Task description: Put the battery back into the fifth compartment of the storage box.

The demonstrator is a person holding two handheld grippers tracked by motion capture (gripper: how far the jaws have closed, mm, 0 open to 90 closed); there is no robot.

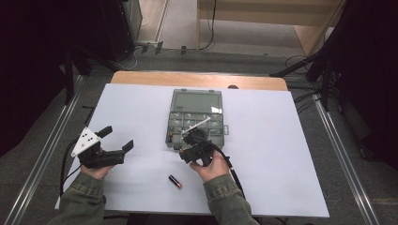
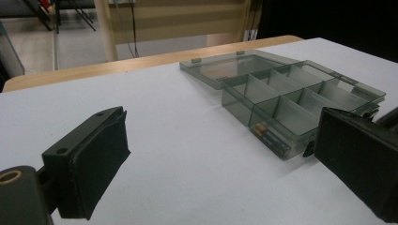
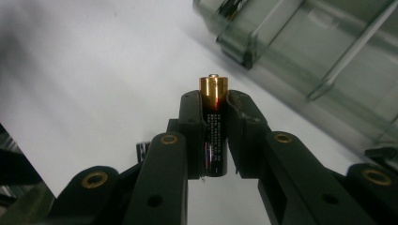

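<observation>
- White board (image 1: 141, 108) is covering the table, with a wooden edge at the far side and a dark room all around.
- Held battery (image 3: 213, 126) is sitting between the two black jaws of the right gripper (image 1: 190, 140), which are squeezing it tight from both sides.
- It is black with a shiny gold end and a little silver bump on top, and it is sticking up past the jaw tips.
- The right gripper is hovering just beside the near edge of the clear box (image 1: 174, 126), so I think the battery is about to go into one of the little rooms inside.
- The box is smoky and see-through, with its lid (image 1: 196, 101) lying open flat at the far side.
- One near corner room is already holding something that looks like batteries (image 2: 270, 136), so part of the job seems done.
- Another battery (image 1: 175, 182) is lying on the board near the person's right sleeve, apart from the box, so it is waiting for its turn.
- The left gripper (image 1: 115, 140) is resting on the board well to the left, with its jaws wide apart and nothing between them.
</observation>
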